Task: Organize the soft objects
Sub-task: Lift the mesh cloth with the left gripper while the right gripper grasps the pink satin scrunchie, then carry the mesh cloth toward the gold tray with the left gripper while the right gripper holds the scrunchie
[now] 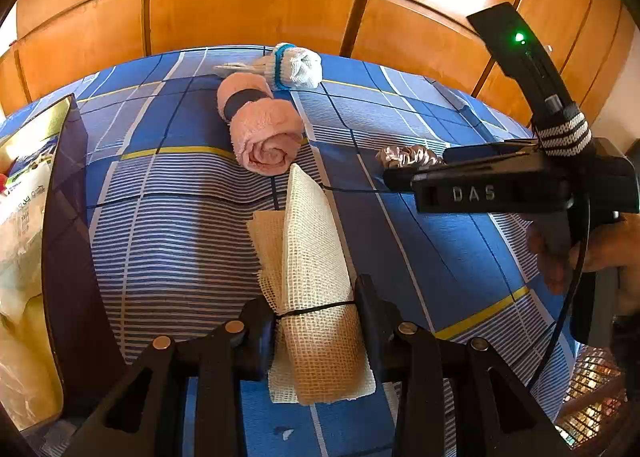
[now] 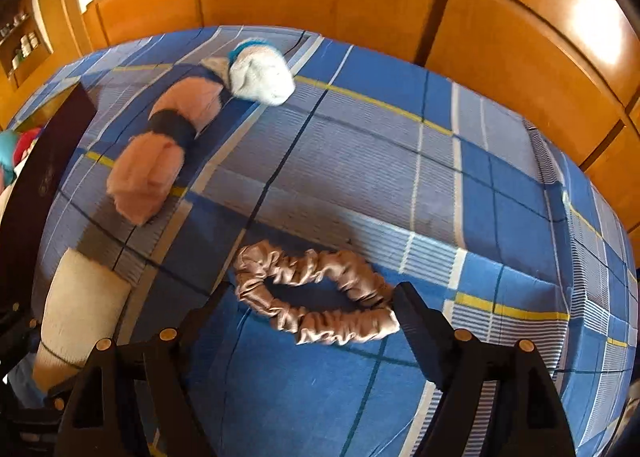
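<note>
Left hand-held gripper (image 1: 316, 321): narrowed onto the rolled gauze cloth (image 1: 316, 277), pads pressing where its black tie cinches it, so I judge the roll stays wound when lifted.
Right hand-held gripper (image 2: 308, 309): wide, jaws straddling the satin scrunchie (image 2: 316, 297) lying on the bed (image 2: 400, 177); nothing pinched yet.
Beyond: pink rolled towel (image 1: 260, 125) at twelve o'clock of the gauze, white sock bundle (image 1: 300, 67) past it.
Left view only: gold-lined box (image 1: 52, 125) at nine o'clock, probably the destination.
Right view only: the scrunchie's whole loop.
</note>
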Available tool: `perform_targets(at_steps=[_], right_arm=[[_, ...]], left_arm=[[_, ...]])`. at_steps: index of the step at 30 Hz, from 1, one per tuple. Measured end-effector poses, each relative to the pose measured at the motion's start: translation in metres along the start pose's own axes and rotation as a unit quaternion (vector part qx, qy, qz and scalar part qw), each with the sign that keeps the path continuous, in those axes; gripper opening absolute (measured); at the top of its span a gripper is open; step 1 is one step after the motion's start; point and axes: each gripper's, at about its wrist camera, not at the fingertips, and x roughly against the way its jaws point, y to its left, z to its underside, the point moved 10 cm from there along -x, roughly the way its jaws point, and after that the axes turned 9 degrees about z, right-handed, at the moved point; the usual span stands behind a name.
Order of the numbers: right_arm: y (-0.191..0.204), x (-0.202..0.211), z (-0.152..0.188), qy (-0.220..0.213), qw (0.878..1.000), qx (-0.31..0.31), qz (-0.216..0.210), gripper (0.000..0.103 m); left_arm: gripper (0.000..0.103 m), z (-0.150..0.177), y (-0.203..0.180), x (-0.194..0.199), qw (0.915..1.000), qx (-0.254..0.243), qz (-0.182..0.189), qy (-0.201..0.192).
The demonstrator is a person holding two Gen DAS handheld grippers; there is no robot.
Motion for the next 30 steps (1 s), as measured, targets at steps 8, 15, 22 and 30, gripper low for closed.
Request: perform_targets(at_steps=[8,15,22,30], right_arm=[[-0.011,-0.002,-0.003,-0.011,1.000,-0.023,0.005,0.015],[-0.007,-0.002,0.000,0.001,0.999,-0.033,-0.025,0.013],[-0.008,-0.004,0.001,0.010,0.997,-0.062,-0.048,0.014],[-0.005,-0.003,0.002,-0.003,0.999,-0.038,-0.029,0.014]], left_arm=[[0.038,0.001,-0.001,0.001,1.0000,0.007,0.002,-0.001],[0.038,0.001,0.000,0.001,1.0000,0.007,0.000,0.000],[0.037,0.001,0.000,0.000,0.9999,-0.001,-0.011,0.001],[0.033,0.000,-0.006,0.007,0.9993,-0.019,-0.032,0.001]])
